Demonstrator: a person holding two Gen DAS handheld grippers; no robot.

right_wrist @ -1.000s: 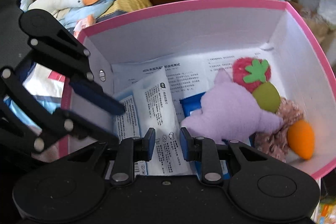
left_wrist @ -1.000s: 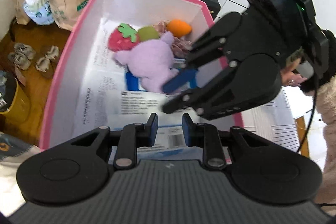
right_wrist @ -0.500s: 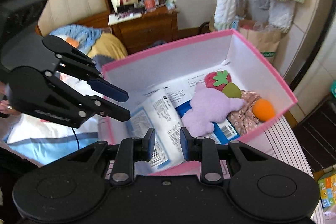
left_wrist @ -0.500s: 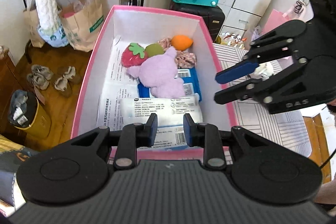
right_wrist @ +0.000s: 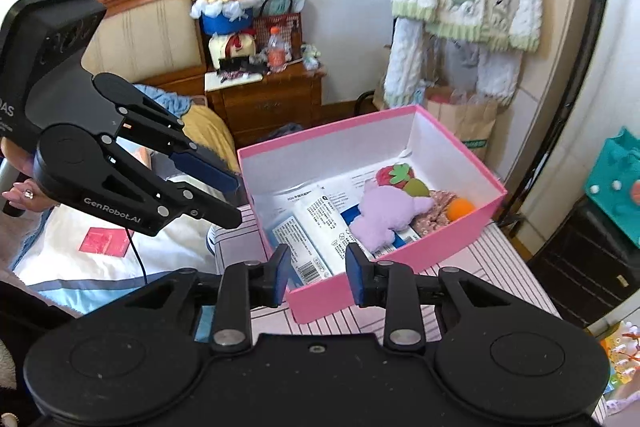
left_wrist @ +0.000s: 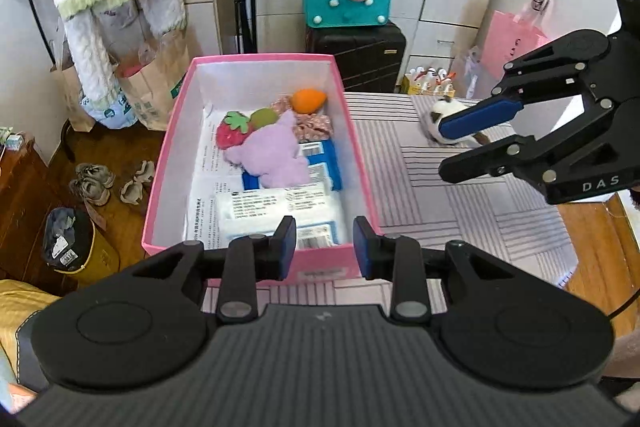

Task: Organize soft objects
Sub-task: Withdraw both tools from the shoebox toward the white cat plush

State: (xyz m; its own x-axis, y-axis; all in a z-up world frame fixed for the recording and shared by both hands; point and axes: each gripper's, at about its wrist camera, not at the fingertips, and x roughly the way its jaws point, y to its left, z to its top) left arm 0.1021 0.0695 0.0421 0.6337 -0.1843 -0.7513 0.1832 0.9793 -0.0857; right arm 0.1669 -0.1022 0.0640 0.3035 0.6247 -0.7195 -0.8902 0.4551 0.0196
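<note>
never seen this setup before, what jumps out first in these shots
The pink box on the striped table grabs the eye, with a purple plush, a strawberry toy and an orange toy lying at its far end. Both black grippers hang empty above it, jaws opening: the left gripper at the box's near edge, the right gripper alongside.

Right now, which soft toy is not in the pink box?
The little black-and-white plush toy. It lies alone on the striped tablecloth, outside the pink box. The purple plush, strawberry and orange toy are all inside.
</note>
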